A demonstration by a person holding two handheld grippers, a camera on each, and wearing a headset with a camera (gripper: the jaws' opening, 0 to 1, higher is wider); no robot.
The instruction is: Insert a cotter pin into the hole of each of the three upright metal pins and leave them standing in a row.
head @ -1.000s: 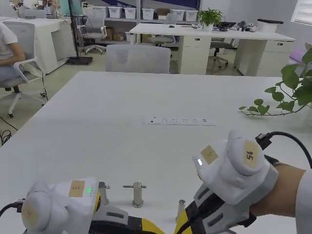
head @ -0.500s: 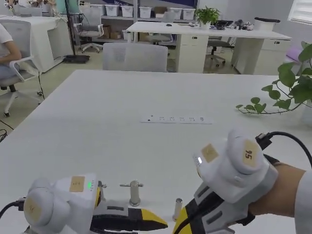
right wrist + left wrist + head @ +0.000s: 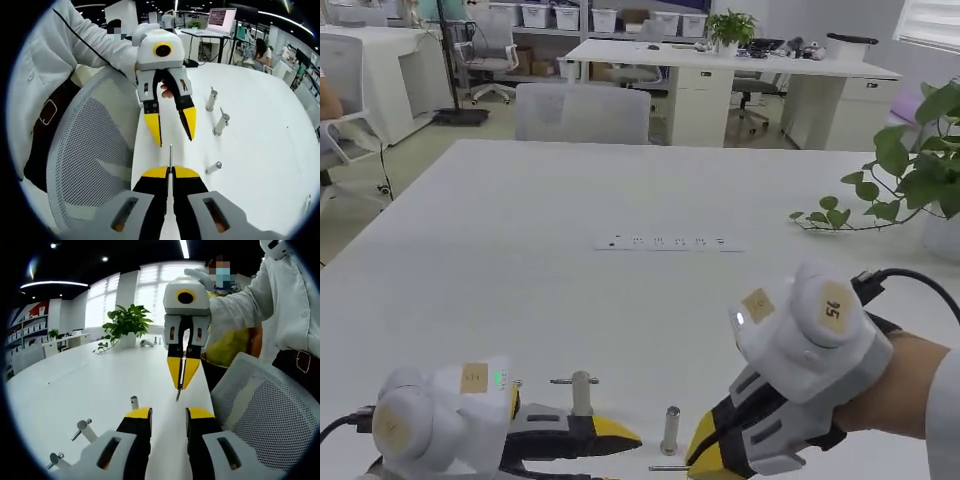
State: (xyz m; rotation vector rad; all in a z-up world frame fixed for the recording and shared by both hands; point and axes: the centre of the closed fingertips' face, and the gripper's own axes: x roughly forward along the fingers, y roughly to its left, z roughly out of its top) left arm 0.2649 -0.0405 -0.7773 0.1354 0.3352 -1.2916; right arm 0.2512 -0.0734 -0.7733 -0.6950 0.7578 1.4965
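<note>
Wide white tabletop (image 3: 620, 200), all the action down at six o'clock by the near edge. Left gripper (image 3: 175, 140) low at seven o'clock in the head view, fingers parted, nothing between them. Right gripper (image 3: 180, 382) at five o'clock, fingers pinched tight on a loose cotter pin (image 3: 170, 155), shank poking out toward the left gripper.

Just past the fingertips, three metal pins upright in a row. Middle pin (image 3: 582, 395) crossed by a cotter near its top, done. Left pin (image 3: 55, 459) half hidden behind the left gripper in the head view, but seemingly cottered too, going by the left gripper view. Bare pin (image 3: 671, 430) at three o'clock of the middle one, nothing through its hole.

By the look of it, two down and one to go: last cotter in hand, near the bare pin, not yet threaded in.
</note>
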